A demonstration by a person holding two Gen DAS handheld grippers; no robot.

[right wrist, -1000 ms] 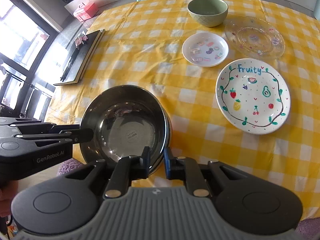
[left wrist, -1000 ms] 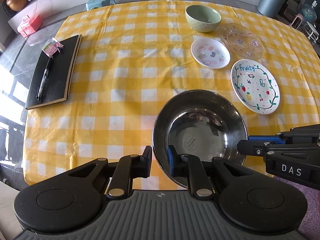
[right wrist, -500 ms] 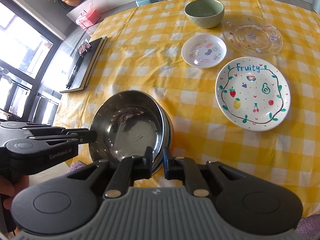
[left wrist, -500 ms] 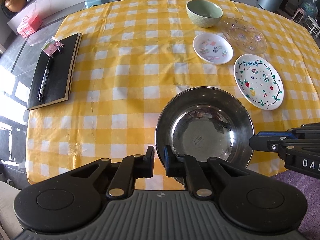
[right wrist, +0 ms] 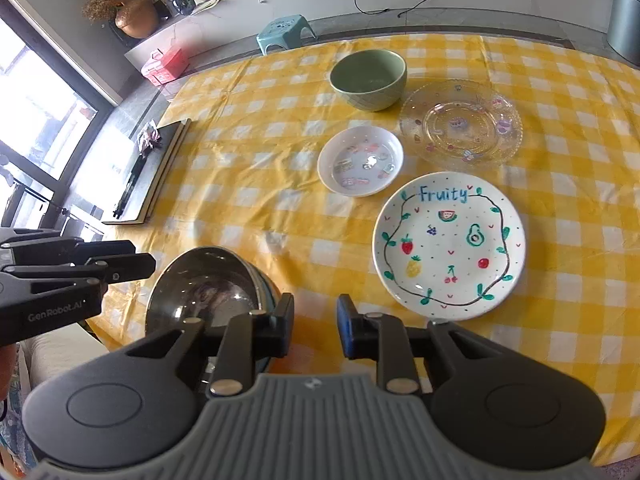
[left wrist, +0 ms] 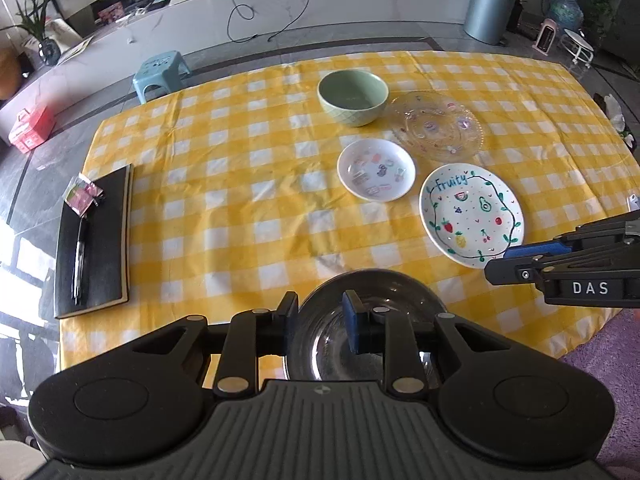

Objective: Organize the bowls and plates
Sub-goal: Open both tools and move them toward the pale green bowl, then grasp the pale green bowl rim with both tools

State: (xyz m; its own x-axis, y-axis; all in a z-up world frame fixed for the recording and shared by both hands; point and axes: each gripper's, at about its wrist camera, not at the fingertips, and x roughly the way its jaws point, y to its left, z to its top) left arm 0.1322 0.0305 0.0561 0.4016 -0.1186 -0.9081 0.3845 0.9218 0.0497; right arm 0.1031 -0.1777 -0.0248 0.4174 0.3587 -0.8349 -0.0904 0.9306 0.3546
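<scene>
A shiny steel bowl (left wrist: 372,312) (right wrist: 208,292) rests on the yellow checked tablecloth (left wrist: 240,200) near its front edge. My left gripper (left wrist: 320,320) (right wrist: 144,258) hovers just above the bowl's left rim, jaws opening and pads off the metal. My right gripper (right wrist: 314,324) (left wrist: 498,264) is beside the bowl's right rim, jaws also opening, with only cloth between its fingers. Farther back lie a white "Fruity" plate (left wrist: 471,214) (right wrist: 448,246), a small white dish (left wrist: 376,170) (right wrist: 360,160), a clear glass plate (left wrist: 436,128) (right wrist: 460,124) and a green bowl (left wrist: 353,98) (right wrist: 368,78).
A black notebook (left wrist: 94,244) (right wrist: 156,172) with a pen and a small packet on it lies at the table's left edge. Beyond the far edge stand a blue stool (left wrist: 160,74) and a grey bin (left wrist: 490,8). A purple rug shows at the near right.
Both grippers were shut on the steel bowl's rim. They have let go, opened, and drawn back and upward. The bowl now stays on the cloth by itself.
</scene>
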